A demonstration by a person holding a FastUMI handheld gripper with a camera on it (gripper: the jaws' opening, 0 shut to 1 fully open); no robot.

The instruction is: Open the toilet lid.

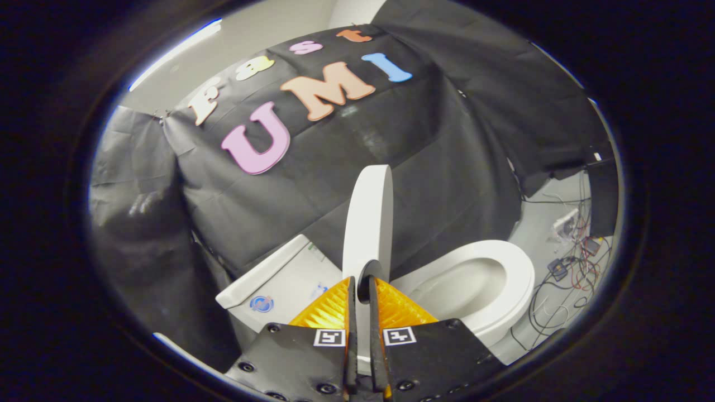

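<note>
Already we see the task nearly done, so the risks are those of the last stretch. Going left to right: the white boxy ceramic cistern (279, 282) sits to the left, backed by black cloth. Just right of it stands the white plastic oval toilet lid (368, 218), raised edge-on to us, its rim rising straight from between the fingers. Further right lies the white oval toilet seat and bowl (491, 279), uncovered, and beyond it a tangle of loose cables and small electronics (570, 262) on the pale floor (539, 223).

The gripper (363, 290) has its orange ribbed fingers (329, 307) drawn close together on the lid's near edge, a narrow gap between them where the rim passes. We judge they are clamped on it, one finger on each face.

What could go wrong: the lid looks close to upright but we cannot tell whether it leans on the cistern yet. If we let go before it passes its balance point, it could fall back and slam onto the seat. Pushing too hard leftward could knock it against the cistern. The smooth plastic rim could also slip out of a light pinch.

The lid's long axis runs up and down, from its hinge end low near the fingers to its rounded tip high against the cloth. Its inner face points right, toward the bowl.
</note>
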